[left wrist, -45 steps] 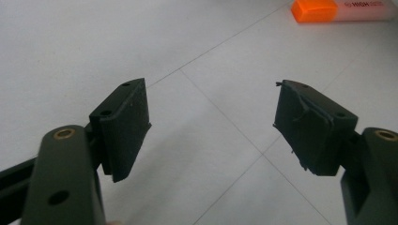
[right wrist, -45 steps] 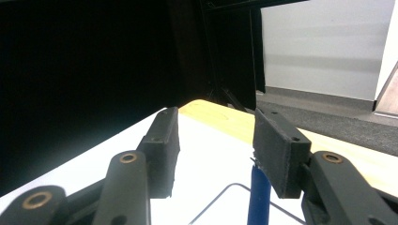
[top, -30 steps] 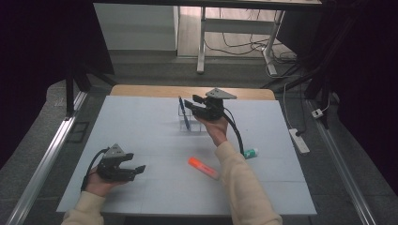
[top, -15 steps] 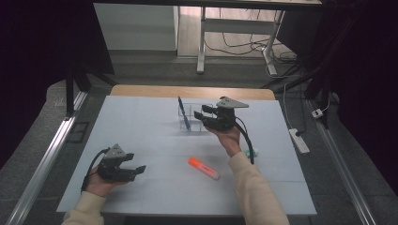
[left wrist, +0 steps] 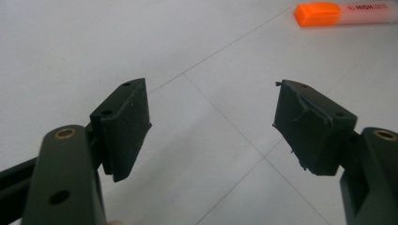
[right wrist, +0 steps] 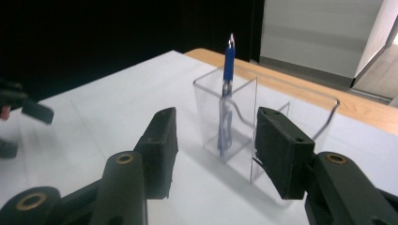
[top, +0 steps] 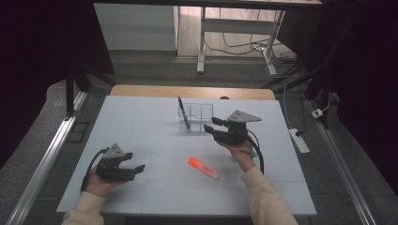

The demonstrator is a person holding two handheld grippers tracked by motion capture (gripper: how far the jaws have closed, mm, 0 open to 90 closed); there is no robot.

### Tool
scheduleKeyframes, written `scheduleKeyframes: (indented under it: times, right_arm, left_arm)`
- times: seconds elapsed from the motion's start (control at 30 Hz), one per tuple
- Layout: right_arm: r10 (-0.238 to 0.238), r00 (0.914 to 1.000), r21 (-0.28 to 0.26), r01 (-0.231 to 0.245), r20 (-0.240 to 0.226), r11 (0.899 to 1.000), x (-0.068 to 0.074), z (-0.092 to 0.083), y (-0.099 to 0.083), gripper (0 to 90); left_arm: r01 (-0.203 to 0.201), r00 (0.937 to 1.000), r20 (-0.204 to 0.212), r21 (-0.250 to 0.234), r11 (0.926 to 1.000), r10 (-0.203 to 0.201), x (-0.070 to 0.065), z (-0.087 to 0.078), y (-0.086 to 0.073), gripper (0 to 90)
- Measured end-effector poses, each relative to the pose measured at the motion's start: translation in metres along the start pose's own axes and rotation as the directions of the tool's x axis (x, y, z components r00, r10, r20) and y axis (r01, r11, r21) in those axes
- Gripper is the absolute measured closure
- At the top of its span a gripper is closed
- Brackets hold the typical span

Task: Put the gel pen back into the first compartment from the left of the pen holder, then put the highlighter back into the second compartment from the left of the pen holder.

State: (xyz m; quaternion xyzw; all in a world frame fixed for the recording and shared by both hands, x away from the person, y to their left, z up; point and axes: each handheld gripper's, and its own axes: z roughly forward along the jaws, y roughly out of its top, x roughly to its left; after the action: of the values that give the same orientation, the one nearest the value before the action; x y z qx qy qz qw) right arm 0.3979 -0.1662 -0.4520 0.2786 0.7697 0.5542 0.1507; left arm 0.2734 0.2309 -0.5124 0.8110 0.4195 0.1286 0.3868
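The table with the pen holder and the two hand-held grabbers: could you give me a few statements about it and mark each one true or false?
1. A blue pen stands in the clear holder. True.
2. The orange highlighter lies inside the holder. False: it lies flat on the table, between the two hands.
3. The right gripper clamps the pen. False: its jaws are apart with nothing between them, short of the holder.
4. The left gripper is open and holds nothing. True.
5. The pen leans rather than standing straight. True.
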Motion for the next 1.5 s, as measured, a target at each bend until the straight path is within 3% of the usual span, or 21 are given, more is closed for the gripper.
scheduleKeyframes:
  times: [0.2, 0.4, 0.57, 0.83, 1.03, 1.5]
  right_arm:
    - [-0.006, 0.9999, 0.064, 0.006, 0.008, 0.998, 0.004, -0.013, -0.010, 48.5]
    - [0.005, 1.0000, 0.049, -0.005, 0.005, 0.999, 0.003, -0.026, -0.010, 47.9]
    - [-0.019, 0.9997, 0.113, 0.021, -0.018, 0.993, 0.004, -0.035, -0.011, 46.8]
    - [-0.030, 0.9982, 0.168, 0.038, -0.053, 0.985, 0.012, -0.034, -0.010, 45.6]
    - [-0.036, 0.9960, 0.220, 0.053, -0.082, 0.974, 0.021, -0.027, -0.009, 45.3]
    - [-0.050, 0.9901, 0.342, 0.093, -0.131, 0.935, 0.040, -0.008, -0.015, 45.1]
  left_arm:
    - [-0.003, 1.0000, -0.002, -0.002, 1.0000, 0.003, -0.001, 0.000, 0.000, 26.8]
    - [-0.003, 0.9999, -0.015, -0.012, 0.9999, 0.002, -0.003, -0.002, 0.001, 26.9]
    - [-0.003, 0.9998, -0.019, -0.019, 0.9998, 0.003, -0.003, -0.003, 0.001, 26.9]
    - [-0.012, 0.9997, -0.021, -0.020, 0.9997, 0.012, -0.004, -0.003, 0.002, 26.9]
    - [-0.018, 0.9993, -0.034, -0.028, 0.9994, 0.017, -0.006, -0.005, 0.003, 26.9]
    - [-0.012, 0.9992, -0.038, -0.034, 0.9993, 0.011, -0.004, -0.005, 0.003, 26.8]
